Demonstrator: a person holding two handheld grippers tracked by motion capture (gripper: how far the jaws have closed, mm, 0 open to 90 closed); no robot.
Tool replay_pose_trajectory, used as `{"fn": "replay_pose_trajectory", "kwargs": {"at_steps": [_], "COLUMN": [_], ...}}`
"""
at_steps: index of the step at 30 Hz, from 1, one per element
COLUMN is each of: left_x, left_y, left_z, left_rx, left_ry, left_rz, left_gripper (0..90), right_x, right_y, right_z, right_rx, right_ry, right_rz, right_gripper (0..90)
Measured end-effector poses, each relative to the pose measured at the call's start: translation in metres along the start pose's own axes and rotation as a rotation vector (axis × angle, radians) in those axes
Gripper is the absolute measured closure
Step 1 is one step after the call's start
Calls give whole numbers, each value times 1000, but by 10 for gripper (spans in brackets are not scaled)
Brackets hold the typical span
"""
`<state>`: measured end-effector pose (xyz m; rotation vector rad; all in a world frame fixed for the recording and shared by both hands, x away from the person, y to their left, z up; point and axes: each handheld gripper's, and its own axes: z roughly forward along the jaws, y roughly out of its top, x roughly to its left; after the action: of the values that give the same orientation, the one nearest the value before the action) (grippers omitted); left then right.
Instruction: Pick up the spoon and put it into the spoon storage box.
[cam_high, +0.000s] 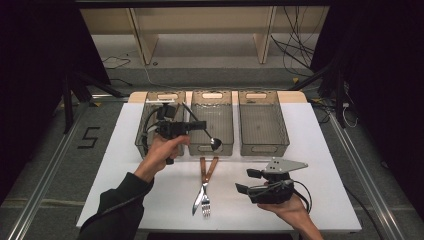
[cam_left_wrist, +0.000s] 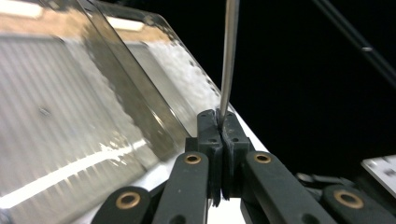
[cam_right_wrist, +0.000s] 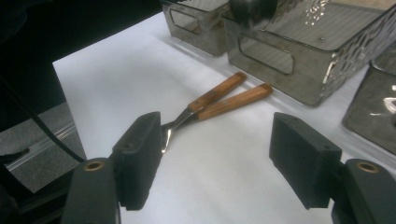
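Left claw (cam_high: 202, 125) is pressed together, pinching a spoon (cam_high: 207, 133) by its thin metal handle. It holds the spoon up off the counter (cam_high: 125, 165), over the near end of the middle bin (cam_high: 212, 120); the dark bowl of the spoon hangs at the bin's front rim. In the left gripper view the claw (cam_left_wrist: 220, 122) shows its two black pads closed tight on the handle (cam_left_wrist: 229, 56), which runs straight up out of the grip, with the clear ribbed bin wall (cam_left_wrist: 93, 102) tilted off to the left.

Right claw (cam_high: 245, 181) is spread and pinches nothing; its jaws stand wide apart over bare white counter at the near right. It points left toward the cutlery lying in the middle. In the right gripper view the claw (cam_right_wrist: 215, 154) frames open counter, and past its left pad lie two wooden handles (cam_right_wrist: 224, 95) that meet in a V.

Those belong to a knife (cam_high: 199, 187) and a fork (cam_high: 209, 187), lying flat on the counter just in front of the middle bin, handles toward the bins, metal ends toward the person, touching or crossing near the necks.

Three clear bins sit in a row at the far edge: left bin (cam_high: 145, 137), middle bin, right bin (cam_high: 262, 122).
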<state>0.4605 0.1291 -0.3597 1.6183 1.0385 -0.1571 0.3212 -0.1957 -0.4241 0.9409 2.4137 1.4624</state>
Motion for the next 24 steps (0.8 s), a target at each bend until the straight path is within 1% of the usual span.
{"fn": "replay_pose_trajectory", "kwargs": {"at_steps": [2,3,8,13,15,17,21,24], "left_x": [2,4,13,20,22,23,26,29], "left_y": [8,11,22,28,30,31,32,33], "left_z": [3,5,14,25,30,34,41,45], "left_rx": [-1,5,0,12,18,29,41,47], "left_ry": [26,33,74,126,135,154,184,202], "left_rz": [12,15,14,27,25,34,40,37], "left_gripper": [891,890,890,890,890,890,890,889], "right_x": [-1,-2,-2,-3,-4,-4,-4,-4], "right_y": [-1,-2,-5,-7,-8,-9,-9,-9], "right_z": [-2,-3,-7,-10,-10,-9,-9,-10], "right_rx": [-5,-6,-19,-25,-21,-17,-16,-16], "right_ry": [-3,-5,-9,-13,-13,-15,-16,-14], "right_rz": [1,2,-1,1,3,4,8,7], "right_gripper": [322,316,291,277,269,263,253,247]}}
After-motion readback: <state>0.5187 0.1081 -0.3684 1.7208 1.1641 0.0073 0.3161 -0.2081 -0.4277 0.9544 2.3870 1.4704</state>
